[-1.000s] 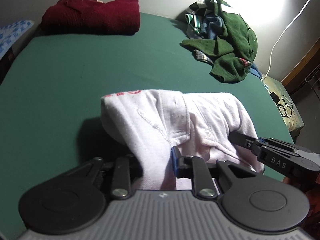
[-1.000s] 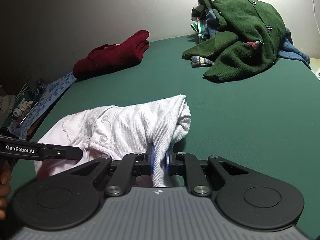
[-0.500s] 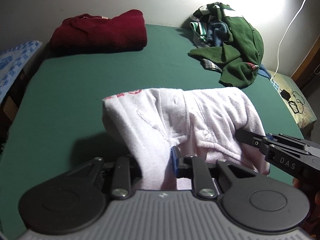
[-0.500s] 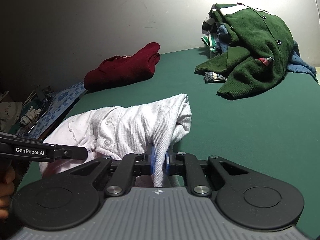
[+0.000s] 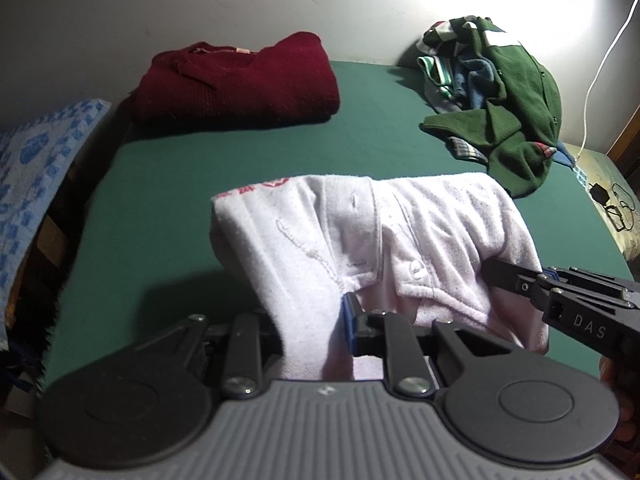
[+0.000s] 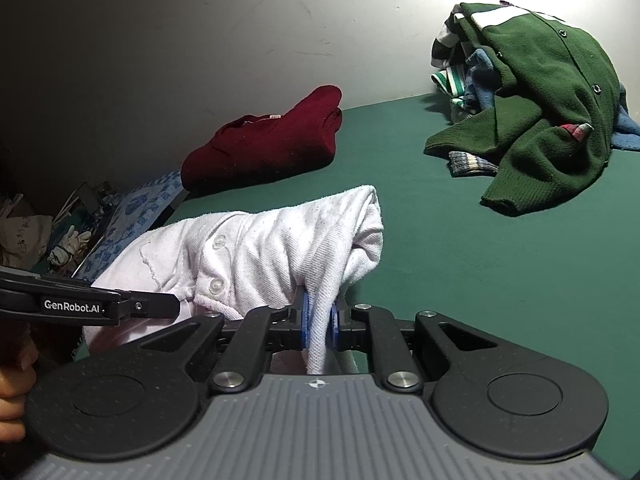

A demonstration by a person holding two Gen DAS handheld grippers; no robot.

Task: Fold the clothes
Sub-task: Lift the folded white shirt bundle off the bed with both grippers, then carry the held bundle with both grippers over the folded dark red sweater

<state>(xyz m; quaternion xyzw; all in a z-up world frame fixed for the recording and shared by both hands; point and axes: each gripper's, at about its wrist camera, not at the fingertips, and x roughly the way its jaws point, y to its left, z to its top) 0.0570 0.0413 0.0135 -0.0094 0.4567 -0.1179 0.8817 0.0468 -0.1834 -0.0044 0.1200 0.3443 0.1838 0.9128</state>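
Note:
A pale pink-white buttoned shirt [image 5: 360,240] is folded into a bundle and held up above the green table [image 5: 180,184]. My left gripper [image 5: 316,316] is shut on its left part. My right gripper [image 6: 319,320] is shut on its right part, with cloth pinched between the blue pads [image 6: 305,320]. The shirt also shows in the right wrist view [image 6: 280,256]. The right gripper [image 5: 496,272] enters the left wrist view from the right. The left gripper [image 6: 176,306] enters the right wrist view from the left.
A folded dark red sweater [image 5: 240,76] lies at the table's far left by the wall. A heap of unfolded clothes topped by a green cardigan [image 5: 508,96] lies at the far right. A blue patterned cloth [image 5: 28,176] lies beyond the left edge.
Both grippers have lifted and tilted with the shirt still held, so the red sweater and the clothes heap sit lower in both views. Both grips are unchanged.

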